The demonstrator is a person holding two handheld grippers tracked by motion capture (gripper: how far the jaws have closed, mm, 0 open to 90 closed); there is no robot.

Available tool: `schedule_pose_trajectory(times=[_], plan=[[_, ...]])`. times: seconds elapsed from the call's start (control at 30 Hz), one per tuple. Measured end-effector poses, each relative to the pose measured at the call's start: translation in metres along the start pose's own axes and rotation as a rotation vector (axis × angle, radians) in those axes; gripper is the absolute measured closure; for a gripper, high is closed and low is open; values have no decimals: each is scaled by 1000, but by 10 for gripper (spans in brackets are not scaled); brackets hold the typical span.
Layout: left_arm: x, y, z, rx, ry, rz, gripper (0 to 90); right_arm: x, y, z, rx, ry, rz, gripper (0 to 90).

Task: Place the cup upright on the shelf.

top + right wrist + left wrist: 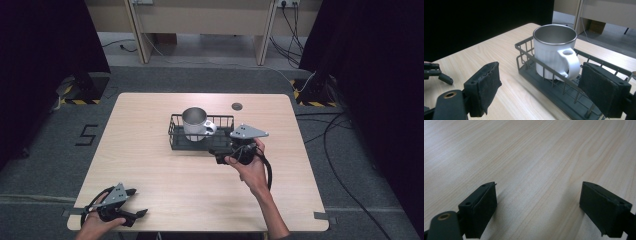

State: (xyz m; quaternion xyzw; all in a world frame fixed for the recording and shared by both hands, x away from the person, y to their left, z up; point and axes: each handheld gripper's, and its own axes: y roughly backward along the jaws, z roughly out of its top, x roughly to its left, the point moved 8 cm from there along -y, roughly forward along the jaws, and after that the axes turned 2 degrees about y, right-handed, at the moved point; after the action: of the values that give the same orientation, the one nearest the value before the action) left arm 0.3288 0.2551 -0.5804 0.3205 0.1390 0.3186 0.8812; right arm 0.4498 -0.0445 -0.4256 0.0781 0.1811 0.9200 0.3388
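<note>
A white mug (195,124) with a steel inside and rim stands upright in the left part of a dark wire basket (174,135) at the table's middle back. Its handle (570,62) points toward my right gripper (216,154). My right gripper (540,87) is open at the basket's front right. The near wire wall (554,82) runs between the wide jaws, and neither pad touches it. The mug (551,52) sits just beyond them. My left gripper (137,202) rests open at the front left corner, with bare wood between its jaws (539,205).
The light wooden table (165,175) has a round cable grommet (237,106) at the back, behind the basket. Dark curtains flank the scene, and desks and floor cables lie beyond the table. The other gripper (436,73) lies far left in the right gripper view.
</note>
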Motion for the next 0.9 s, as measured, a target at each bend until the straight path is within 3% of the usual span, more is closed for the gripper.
schedule_pose_trajectory(times=[0.33,0.9], plan=[[0,0,0,0,1,1,137,5,5,-9,4,1,-13,168],[0,0,0,2,0,1,137,20,11,-26,-10,-25,23,168]])
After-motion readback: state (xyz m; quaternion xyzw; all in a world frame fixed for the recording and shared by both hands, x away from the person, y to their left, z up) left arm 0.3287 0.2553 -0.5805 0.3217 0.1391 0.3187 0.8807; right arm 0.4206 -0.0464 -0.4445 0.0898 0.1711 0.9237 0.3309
